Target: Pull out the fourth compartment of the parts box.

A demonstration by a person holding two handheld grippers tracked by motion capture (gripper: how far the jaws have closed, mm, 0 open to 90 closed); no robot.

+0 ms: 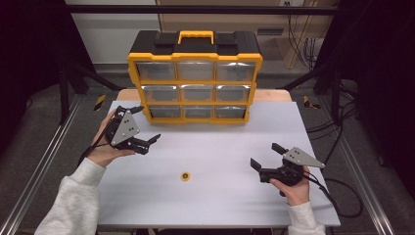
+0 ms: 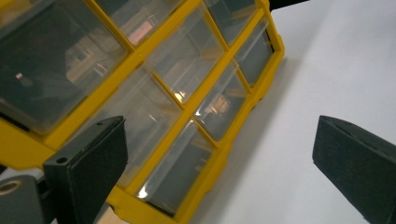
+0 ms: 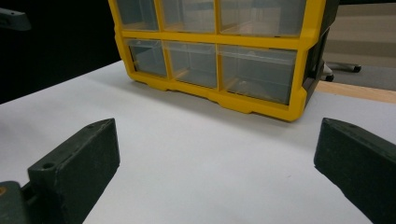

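The drawer cabinet [image 1: 195, 83] stands at the far middle of the counter [image 1: 220, 196]. My left hand-held gripper [image 1: 147, 125] is just beside its lower left corner, my right hand-held gripper [image 1: 266, 155] well apart at the near right, and a small ring [image 1: 185, 176] lies between them, nearer me.

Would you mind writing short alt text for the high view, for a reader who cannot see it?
A person's hands hold two open grippers above a white table: the left gripper near the lower left corner of a yellow organizer with nine clear drawers, the right gripper toward the table's right edge. A small yellow round part lies on the table between them.
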